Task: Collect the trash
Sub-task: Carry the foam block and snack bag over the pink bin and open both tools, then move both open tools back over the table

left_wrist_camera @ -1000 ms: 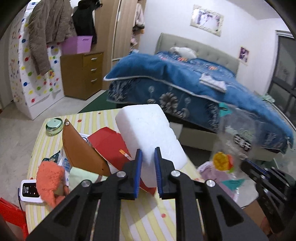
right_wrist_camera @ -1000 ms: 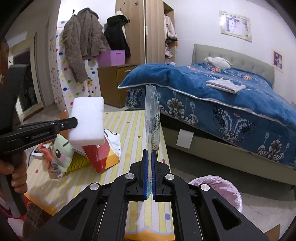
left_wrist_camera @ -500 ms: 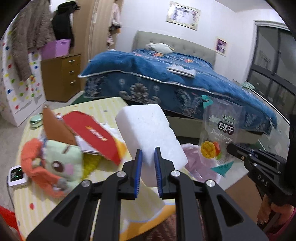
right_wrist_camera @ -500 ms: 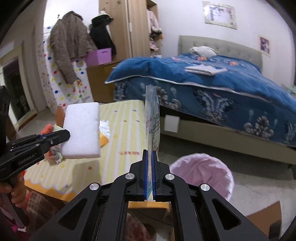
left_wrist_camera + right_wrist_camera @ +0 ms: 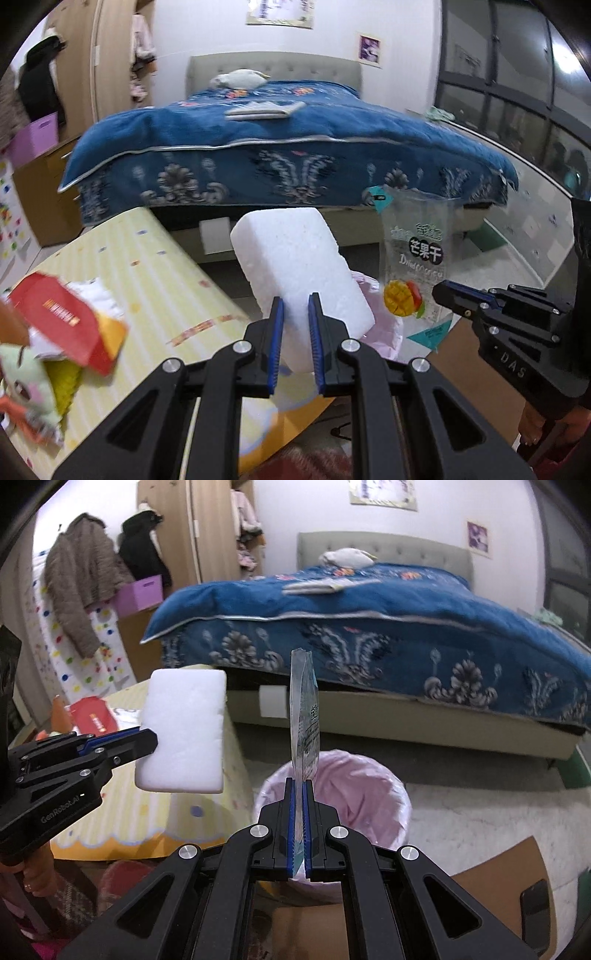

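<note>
My left gripper (image 5: 295,306) is shut on a white foam block (image 5: 295,258), held up past the table's right edge; the block (image 5: 184,734) and that gripper (image 5: 147,740) also show at the left of the right wrist view. My right gripper (image 5: 299,786) is shut on a clear dried-mango snack bag (image 5: 304,716), seen edge-on above a bin lined with a pink bag (image 5: 384,794). The left wrist view shows the snack bag (image 5: 417,258) face-on, pinched low by the right gripper (image 5: 439,291), and a bit of the pink liner (image 5: 388,332) behind the foam.
A yellow striped table (image 5: 155,277) carries a red packet (image 5: 62,325), white tissue and a plush toy (image 5: 26,391). A blue-covered bed (image 5: 369,620) stands behind. Brown cardboard (image 5: 498,878) and a dark phone (image 5: 533,904) lie on the floor by the bin. A hand (image 5: 535,428) holds the right gripper.
Both grippers have swung right, off the table and lower, carrying the foam block and the snack bag. The pink-lined bin now sits directly under the snack bag.
</note>
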Action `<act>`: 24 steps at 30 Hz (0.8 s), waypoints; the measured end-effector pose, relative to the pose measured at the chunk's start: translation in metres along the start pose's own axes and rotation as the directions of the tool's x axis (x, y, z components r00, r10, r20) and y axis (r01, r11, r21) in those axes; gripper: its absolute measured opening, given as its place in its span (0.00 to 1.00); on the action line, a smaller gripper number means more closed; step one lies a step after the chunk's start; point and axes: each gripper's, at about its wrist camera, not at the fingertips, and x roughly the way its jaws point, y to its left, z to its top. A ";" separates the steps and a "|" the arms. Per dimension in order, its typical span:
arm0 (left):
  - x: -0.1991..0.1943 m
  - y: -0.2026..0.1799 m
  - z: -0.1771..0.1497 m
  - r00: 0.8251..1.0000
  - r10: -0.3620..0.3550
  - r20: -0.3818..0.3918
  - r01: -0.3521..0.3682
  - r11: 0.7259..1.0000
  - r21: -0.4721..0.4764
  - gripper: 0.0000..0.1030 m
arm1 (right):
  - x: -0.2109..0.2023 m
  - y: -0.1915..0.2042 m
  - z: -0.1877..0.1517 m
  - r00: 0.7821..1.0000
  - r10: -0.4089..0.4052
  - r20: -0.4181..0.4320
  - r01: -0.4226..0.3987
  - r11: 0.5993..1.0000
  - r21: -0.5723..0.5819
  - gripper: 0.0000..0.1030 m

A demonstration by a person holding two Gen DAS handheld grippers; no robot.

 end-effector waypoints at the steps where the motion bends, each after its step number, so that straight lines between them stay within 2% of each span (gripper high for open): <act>1: 0.007 -0.004 0.002 1.000 -0.006 -0.005 0.006 1.000 0.008 0.12 | 0.004 -0.004 0.000 1.000 -0.002 -0.005 0.002 1.000 0.007 0.03; 9: 0.058 -0.017 0.016 0.998 -0.024 -0.054 0.026 0.999 0.037 0.12 | 0.044 -0.032 0.005 0.999 -0.001 -0.043 0.003 0.999 0.042 0.03; 14: 0.085 -0.019 0.025 0.996 -0.032 -0.081 0.035 0.999 0.033 0.18 | 0.066 -0.044 0.008 0.998 -0.007 -0.063 0.011 0.998 0.055 0.08; 15: 0.090 -0.019 0.027 0.995 -0.041 -0.092 0.044 0.999 0.027 0.22 | 0.070 -0.046 0.008 0.998 -0.005 -0.068 0.009 0.998 0.059 0.11; 16: 0.093 -0.018 0.028 0.995 -0.040 -0.097 0.043 0.999 0.023 0.32 | 0.075 -0.050 0.007 0.997 -0.010 -0.075 0.015 0.997 0.069 0.15; 17: 0.094 -0.017 0.028 0.995 -0.039 -0.096 0.041 0.999 0.021 0.38 | 0.079 -0.053 0.007 0.996 -0.019 -0.083 0.025 0.997 0.077 0.27; 18: 0.094 -0.015 0.028 0.995 -0.036 -0.091 0.038 0.999 0.020 0.44 | 0.082 -0.055 0.006 0.996 -0.022 -0.091 0.030 0.996 0.085 0.33; 24: 0.073 0.010 0.020 0.995 0.020 -0.097 -0.022 0.999 -0.025 0.49 | 0.059 -0.059 0.005 0.997 -0.043 -0.070 0.051 0.992 0.114 0.33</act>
